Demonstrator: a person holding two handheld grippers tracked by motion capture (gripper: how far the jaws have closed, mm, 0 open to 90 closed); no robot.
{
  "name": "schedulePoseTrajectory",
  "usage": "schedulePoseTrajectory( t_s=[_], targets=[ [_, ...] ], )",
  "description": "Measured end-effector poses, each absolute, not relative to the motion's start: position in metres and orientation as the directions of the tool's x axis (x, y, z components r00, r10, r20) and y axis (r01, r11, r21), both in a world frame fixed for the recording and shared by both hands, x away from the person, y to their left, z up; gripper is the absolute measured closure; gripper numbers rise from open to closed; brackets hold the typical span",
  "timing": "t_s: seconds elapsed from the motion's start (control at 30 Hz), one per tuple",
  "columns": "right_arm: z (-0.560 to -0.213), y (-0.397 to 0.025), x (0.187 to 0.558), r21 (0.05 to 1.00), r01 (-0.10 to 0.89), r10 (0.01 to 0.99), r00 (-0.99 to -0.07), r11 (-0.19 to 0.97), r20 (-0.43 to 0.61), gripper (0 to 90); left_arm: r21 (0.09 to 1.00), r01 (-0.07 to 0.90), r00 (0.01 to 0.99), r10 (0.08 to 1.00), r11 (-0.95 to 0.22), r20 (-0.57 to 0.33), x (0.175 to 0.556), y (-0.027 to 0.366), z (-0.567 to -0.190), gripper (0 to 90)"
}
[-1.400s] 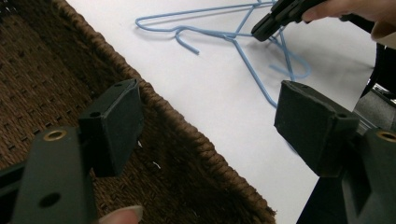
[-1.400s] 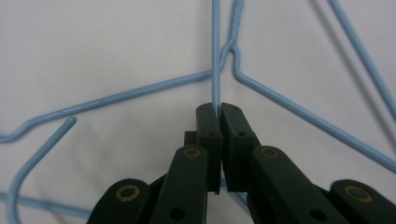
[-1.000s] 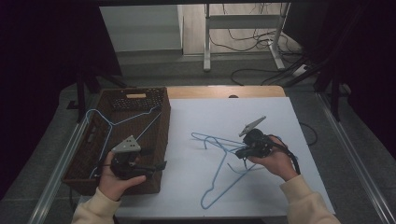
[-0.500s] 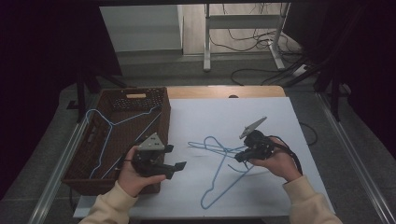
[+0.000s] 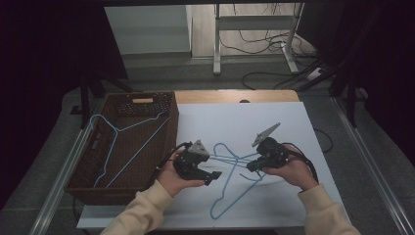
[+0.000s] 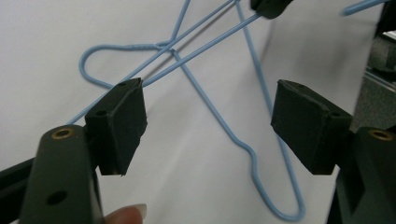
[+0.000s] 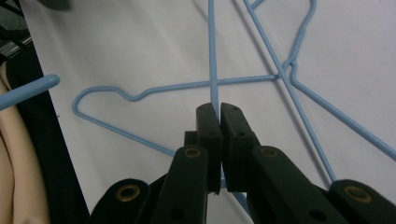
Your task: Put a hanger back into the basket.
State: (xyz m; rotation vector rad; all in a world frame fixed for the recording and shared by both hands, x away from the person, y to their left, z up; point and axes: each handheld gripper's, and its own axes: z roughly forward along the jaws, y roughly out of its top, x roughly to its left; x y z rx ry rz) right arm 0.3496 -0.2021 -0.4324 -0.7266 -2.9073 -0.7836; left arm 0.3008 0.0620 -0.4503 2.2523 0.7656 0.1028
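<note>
Right gripper view: we clamp our right gripper (image 7: 215,112) on a blue hanger (image 7: 212,56) wire on the white table (image 5: 293,122); our left gripper (image 6: 208,116) gapes wide just beside its hook.

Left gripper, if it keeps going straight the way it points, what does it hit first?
Probably the blue hanger on the table: the left gripper is open and its wire runs between the jaws. Depth is unclear.
</note>
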Motion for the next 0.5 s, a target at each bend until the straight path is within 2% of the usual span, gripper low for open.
schedulePoseTrajectory(
  t_s=[0.5],
  targets=[
    [-0.432,-0.203,0.348,0.456,0.438,0.404,-0.898,0.775,0.174,87.3,0.648,0.511,0.804,0.580,-0.564,-0.129,0.320,0.046,-0.473,30.4]
  ],
)
